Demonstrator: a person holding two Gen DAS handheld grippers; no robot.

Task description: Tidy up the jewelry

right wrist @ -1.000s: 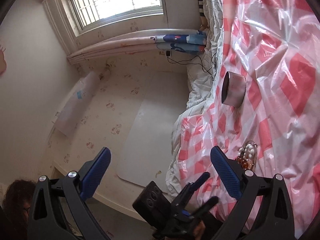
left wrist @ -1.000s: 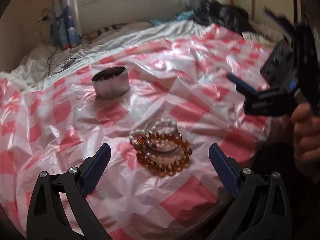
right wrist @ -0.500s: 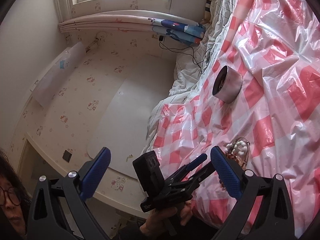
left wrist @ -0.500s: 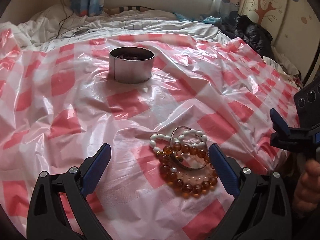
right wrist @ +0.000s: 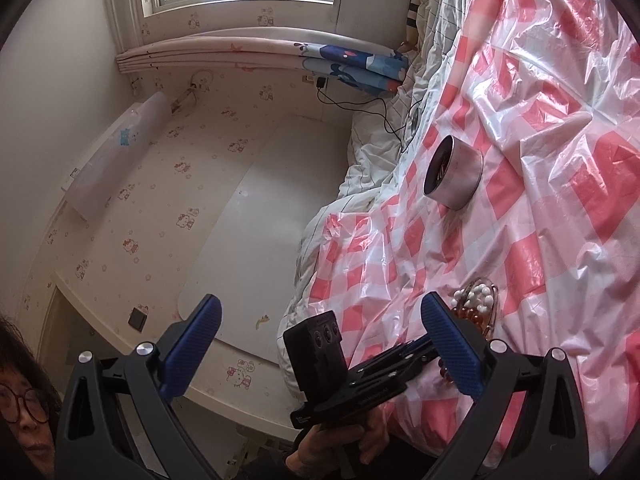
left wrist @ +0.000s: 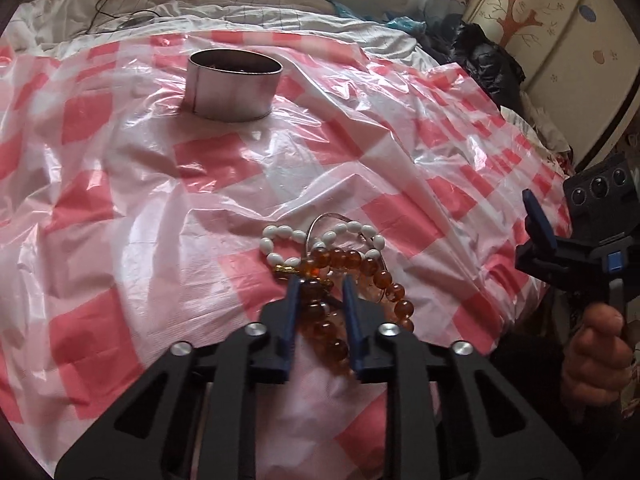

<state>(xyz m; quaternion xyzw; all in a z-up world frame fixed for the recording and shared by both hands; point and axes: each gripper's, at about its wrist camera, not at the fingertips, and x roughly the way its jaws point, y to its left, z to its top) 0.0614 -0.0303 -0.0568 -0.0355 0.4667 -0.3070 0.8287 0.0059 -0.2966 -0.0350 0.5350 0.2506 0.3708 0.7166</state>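
Left gripper (left wrist: 319, 280) jaws closing on the amber bead bracelet (left wrist: 352, 276), beads between the pads, in the jewelry pile on the checkered plastic sheet (left wrist: 120, 200). Right gripper (right wrist: 320, 320) jaws spread wide, empty. Metal tin (left wrist: 234, 86) well apart.

Black frames (left wrist: 320, 400), blue fingers (left wrist: 291, 312), silver screws; glasses, apparently round.

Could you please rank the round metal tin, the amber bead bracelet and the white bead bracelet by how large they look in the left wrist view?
1. Round metal tin, largest although farthest.
2. Amber bead bracelet, nearer the camera and partly hidden, so unsure.
3. White bead bracelet, smallest.
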